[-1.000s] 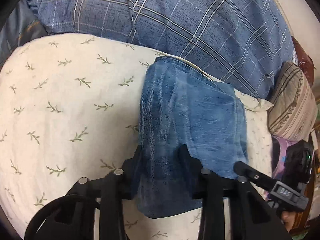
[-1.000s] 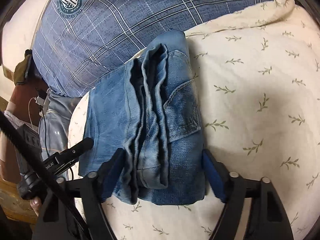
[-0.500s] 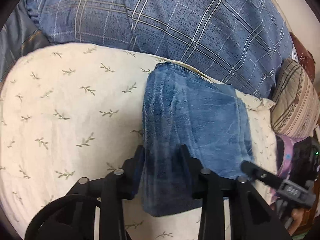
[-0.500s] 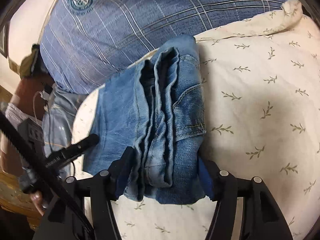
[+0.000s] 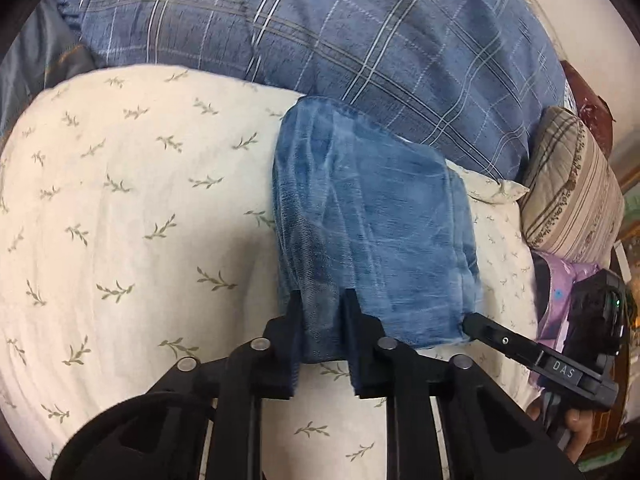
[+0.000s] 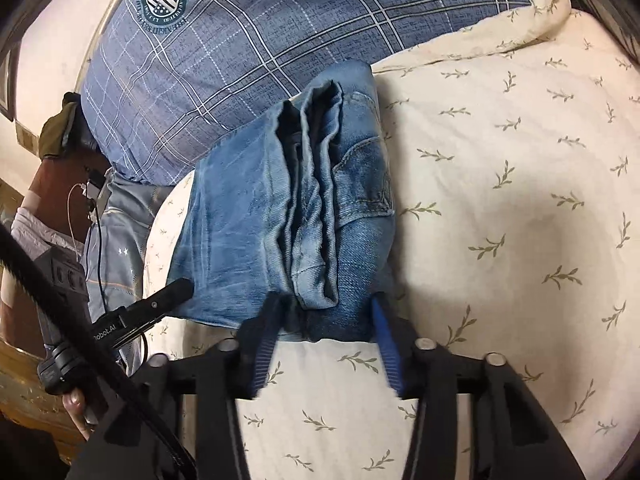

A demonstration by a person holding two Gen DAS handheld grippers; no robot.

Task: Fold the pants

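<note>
Denim: 1 folded pair of jeans (image 5: 372, 236) on 1 cream leaf-print pillow (image 5: 132, 208), 1 blue plaid pillow (image 5: 340, 36) behind. 2 grippers: left gripper (image 5: 322, 312) pinched narrow on near hem; right gripper (image 6: 324, 312) wider, both fingers flanking the thick folded end, touching it.

Leaf-print sheet (image 5: 132, 208), plaid pillow (image 5: 360, 36), perhaps striped cushion (image 5: 576, 184).

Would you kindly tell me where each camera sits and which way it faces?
Left wrist: behind the left tool, facing the folded jeans on the leaf-print cover; the right tool enters at right.
Right wrist: behind the right tool, facing the jeans' layered edge; the left tool enters at left.
Shared: jeans, cover, plaid pillow, both tools.
</note>
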